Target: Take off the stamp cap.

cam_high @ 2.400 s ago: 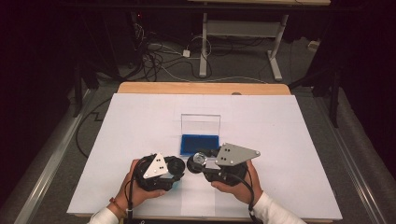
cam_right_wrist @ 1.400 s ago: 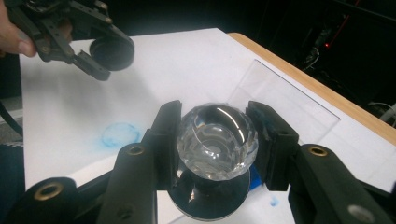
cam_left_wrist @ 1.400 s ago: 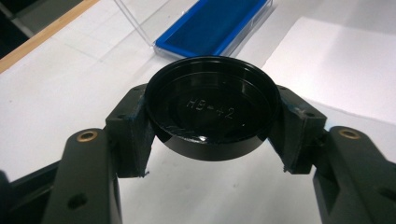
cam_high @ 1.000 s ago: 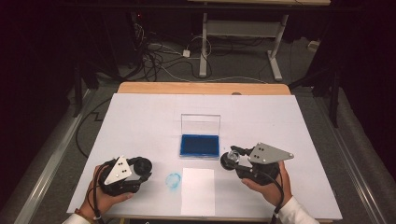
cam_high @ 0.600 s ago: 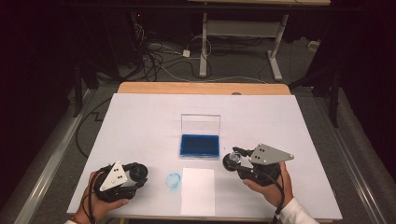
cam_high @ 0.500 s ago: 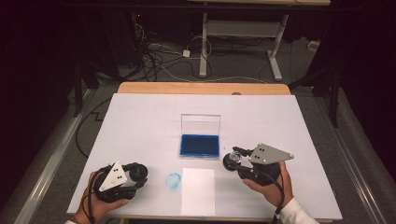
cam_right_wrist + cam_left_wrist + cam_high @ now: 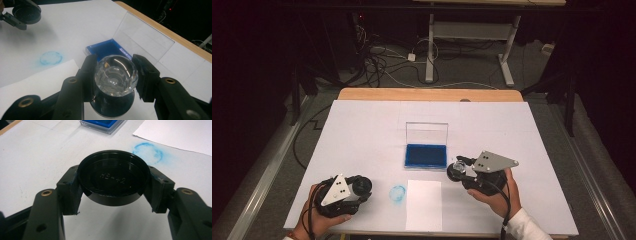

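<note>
Tongs (image 7: 455, 170) grip stamp (image 7: 115, 75) — ink pad (image 7: 425, 155), paper (image 7: 424, 204) near.

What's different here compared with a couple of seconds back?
The two hands drew apart from the middle: the left gripper carried the black cap leftward, the right gripper took the clear-knobbed stamp rightward, uncovering the paper sheet and blue ring mark. The ink pad stayed put.

Overhead view; two close views sharing ink pad (image 7: 425, 155)
</note>
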